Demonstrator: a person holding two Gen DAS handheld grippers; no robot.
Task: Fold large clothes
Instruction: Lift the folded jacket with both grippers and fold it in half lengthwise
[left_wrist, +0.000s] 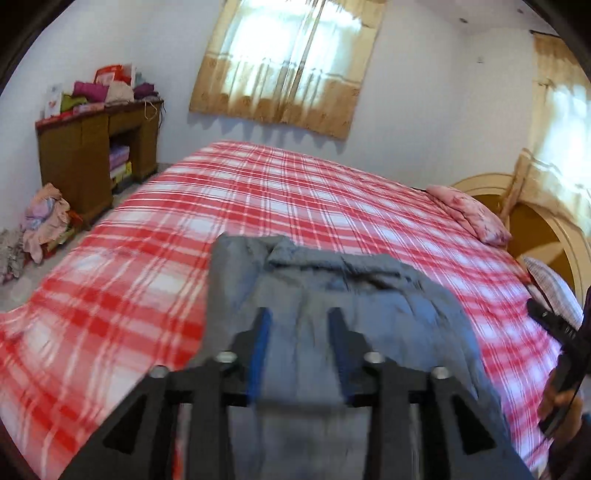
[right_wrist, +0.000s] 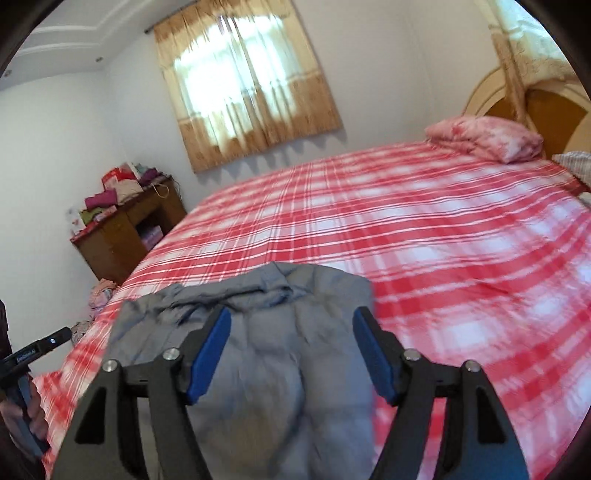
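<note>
A grey-blue garment (left_wrist: 332, 317) lies rumpled on the near part of the red plaid bed (left_wrist: 258, 192); it also shows in the right wrist view (right_wrist: 266, 354). My left gripper (left_wrist: 300, 314) is open above the garment, its blue pads apart with nothing between them. My right gripper (right_wrist: 291, 314) is open wider, also above the garment and empty. The right gripper shows at the right edge of the left wrist view (left_wrist: 554, 325), and the left gripper shows at the left edge of the right wrist view (right_wrist: 37, 347).
A pink pillow (left_wrist: 469, 214) lies at the head of the bed by a tan headboard (left_wrist: 535, 229). A wooden cabinet (left_wrist: 92, 155) with piled clothes stands far left, with more clothes (left_wrist: 40, 221) on the floor. Curtained window (left_wrist: 288, 62) behind.
</note>
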